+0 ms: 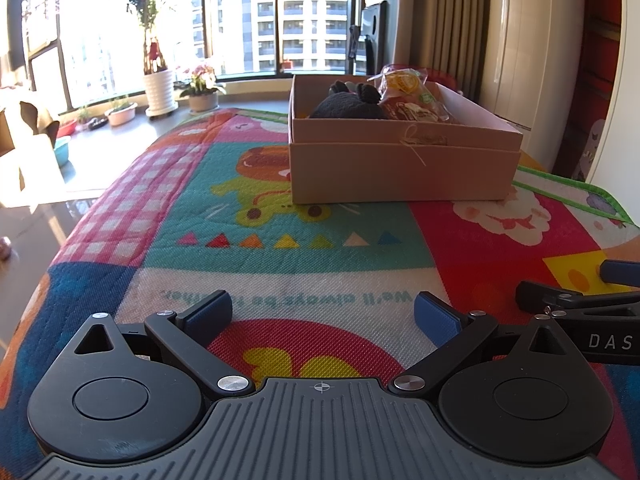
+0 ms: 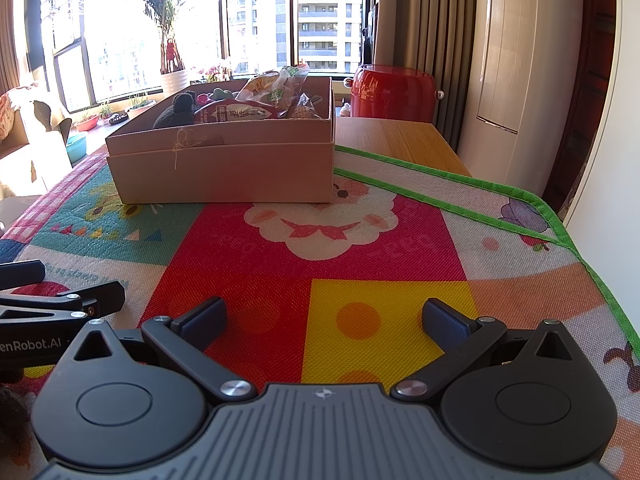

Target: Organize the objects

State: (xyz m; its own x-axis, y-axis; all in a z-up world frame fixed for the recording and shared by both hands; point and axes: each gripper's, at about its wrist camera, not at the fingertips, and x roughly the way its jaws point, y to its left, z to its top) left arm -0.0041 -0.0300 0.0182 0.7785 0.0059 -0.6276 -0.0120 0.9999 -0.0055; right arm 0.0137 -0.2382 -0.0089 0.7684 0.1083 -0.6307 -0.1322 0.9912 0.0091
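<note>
A woven, brightly patterned mat [image 2: 320, 248] covers most of the wooden tabletop [image 2: 400, 136]. On its far side sits an open cardboard box [image 2: 224, 168] holding a dark plush toy [image 1: 348, 106] and crinkly snack packets [image 2: 256, 108], partly hidden by its walls. Nearer, the left gripper [image 1: 324, 312] and right gripper [image 2: 324, 316] hover with jaws spread, empty.

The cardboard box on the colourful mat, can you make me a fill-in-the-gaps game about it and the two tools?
1. The black plush toy lies inside the cardboard ____.
2. The cardboard box stands on a colourful mat whose edge trim is ____.
3. Both the left tool and the right tool have their fingers wide ____, holding nothing.
4. Behind the box, in the right wrist view, stands a round ____ container.

Missing words: box; green; open; red
</note>
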